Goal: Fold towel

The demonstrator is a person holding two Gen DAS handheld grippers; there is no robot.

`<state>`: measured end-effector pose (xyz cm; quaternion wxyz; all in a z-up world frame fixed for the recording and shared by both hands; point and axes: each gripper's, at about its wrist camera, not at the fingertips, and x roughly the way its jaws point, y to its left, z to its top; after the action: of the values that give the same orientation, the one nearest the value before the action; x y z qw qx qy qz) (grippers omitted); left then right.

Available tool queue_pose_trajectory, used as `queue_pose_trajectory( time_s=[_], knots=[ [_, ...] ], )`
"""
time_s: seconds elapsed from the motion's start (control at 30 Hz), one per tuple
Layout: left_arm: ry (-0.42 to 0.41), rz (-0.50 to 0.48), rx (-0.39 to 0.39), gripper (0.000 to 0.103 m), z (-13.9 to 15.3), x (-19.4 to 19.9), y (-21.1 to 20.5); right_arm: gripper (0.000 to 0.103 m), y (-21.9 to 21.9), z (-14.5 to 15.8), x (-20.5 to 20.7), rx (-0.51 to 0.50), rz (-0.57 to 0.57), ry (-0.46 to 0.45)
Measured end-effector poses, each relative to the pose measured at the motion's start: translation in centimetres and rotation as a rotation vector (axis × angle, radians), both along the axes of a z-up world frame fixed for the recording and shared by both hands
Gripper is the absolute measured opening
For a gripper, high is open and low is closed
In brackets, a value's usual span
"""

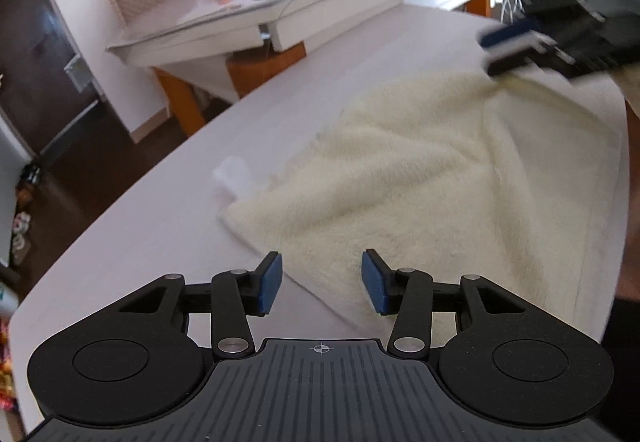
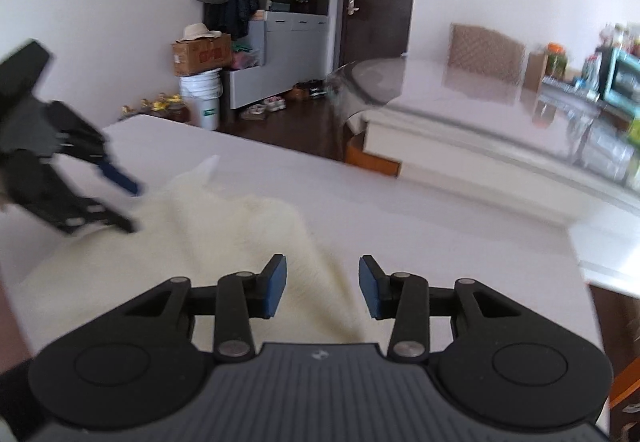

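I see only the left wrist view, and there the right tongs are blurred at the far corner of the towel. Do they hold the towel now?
Observer: No. In the right wrist view the right tongs stand open; a raised fold of the towel shows in the gap, and the pads do not press it.
Operator: Thank you. What stands on the floor past the far end of the table?
Observer: A white bucket by the wall, with a cardboard box on top of it.
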<state>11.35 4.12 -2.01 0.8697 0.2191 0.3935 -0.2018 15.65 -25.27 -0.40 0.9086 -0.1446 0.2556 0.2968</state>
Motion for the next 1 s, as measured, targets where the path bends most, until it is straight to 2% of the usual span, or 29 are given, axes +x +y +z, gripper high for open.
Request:
queue_pose_trajectory(
  time_s=[0.1,0.27,0.37,0.47,0.6,0.67,0.8,0.87,0.93,1.0],
  knots=[
    [-0.020,0.041,-0.001,0.051,0.6,-0.4,0.9,0.044,1.7,-1.0,2.2,-0.057,-0.009,-0.020],
    [-0.076,0.092,-0.070,0.053,1.4,0.4,0.7,0.043,3.3,-3.0,4.7,-0.116,0.011,0.039],
    [-0.074,0.079,-0.080,0.056,1.1,1.1,0.0,0.044,2.9,-3.2,5.1,-0.113,0.008,0.064],
    [-0.052,0.062,-0.068,0.056,0.3,1.9,-0.7,0.045,2.2,-3.4,5.2,-0.154,-0.042,0.030],
    [-0.034,0.065,-0.052,0.056,-0.5,2.2,-0.8,0.045,0.1,-3.7,6.1,-0.211,-0.202,-0.011],
    [-0.042,0.074,-0.053,0.056,-0.4,2.2,-0.7,0.045,-1.4,-3.3,6.3,-0.164,-0.266,-0.003],
    [-0.065,0.105,-0.080,0.057,-0.1,2.6,-0.8,0.046,-1.8,-2.4,5.0,-0.042,-0.218,0.022],
    [-0.063,0.114,-0.069,0.058,-0.3,2.9,-1.1,0.048,-1.2,-2.9,4.6,-0.043,-0.171,0.047],
    [-0.066,0.134,-0.066,0.058,-0.5,3.2,-1.1,0.047,-1.0,-3.5,4.5,-0.069,-0.161,0.045],
    [-0.073,0.176,-0.080,0.059,-0.5,3.6,-0.8,0.047,-1.4,-3.8,4.5,-0.045,-0.164,0.063]
  ],
)
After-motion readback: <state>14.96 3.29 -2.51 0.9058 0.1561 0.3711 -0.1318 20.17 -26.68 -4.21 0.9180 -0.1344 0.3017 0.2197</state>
